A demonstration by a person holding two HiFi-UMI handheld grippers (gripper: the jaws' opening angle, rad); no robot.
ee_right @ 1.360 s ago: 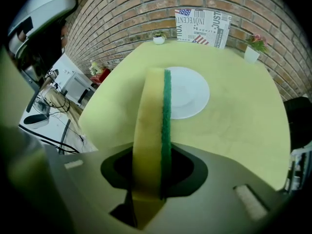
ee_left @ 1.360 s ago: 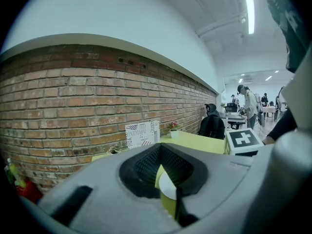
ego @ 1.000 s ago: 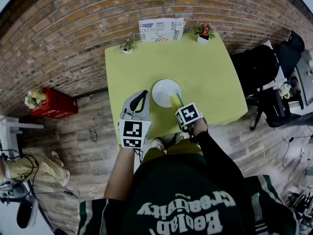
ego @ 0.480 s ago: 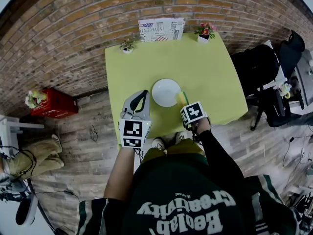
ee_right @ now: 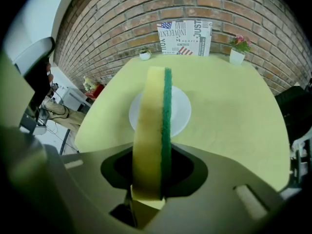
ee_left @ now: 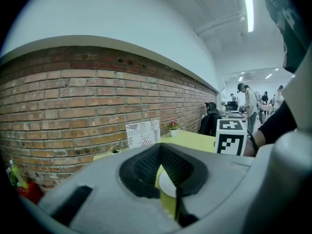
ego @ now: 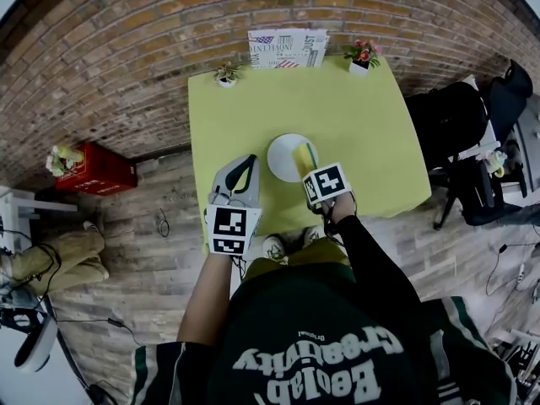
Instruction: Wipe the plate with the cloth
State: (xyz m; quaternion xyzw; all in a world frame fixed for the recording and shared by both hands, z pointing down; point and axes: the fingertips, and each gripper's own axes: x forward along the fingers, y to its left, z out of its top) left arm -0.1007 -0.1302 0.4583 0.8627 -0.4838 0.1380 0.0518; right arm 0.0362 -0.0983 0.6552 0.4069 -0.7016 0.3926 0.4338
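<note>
In the head view, our left gripper [ego: 239,171] hangs over the table's [ego: 363,116] near left part, at 8 o'clock from the white plate [ego: 283,154]. Only its own view shows the jaws pressed together on nothing. Our right gripper [ego: 316,178] clamps the cloth [ego: 304,156] over the plate's right half, and its view alone reveals the green scouring face. At 12 o'clock a sign [ego: 287,47] reads "JUST" beside a flag print.

The surface [ego: 371,133] lies bare around the central plate [ego: 281,157]; along its upper edge stand a plant pot [ego: 225,75], a printed card [ego: 287,47] and a flower pot [ego: 362,57]; a black chair [ego: 443,121] flanks its right.
</note>
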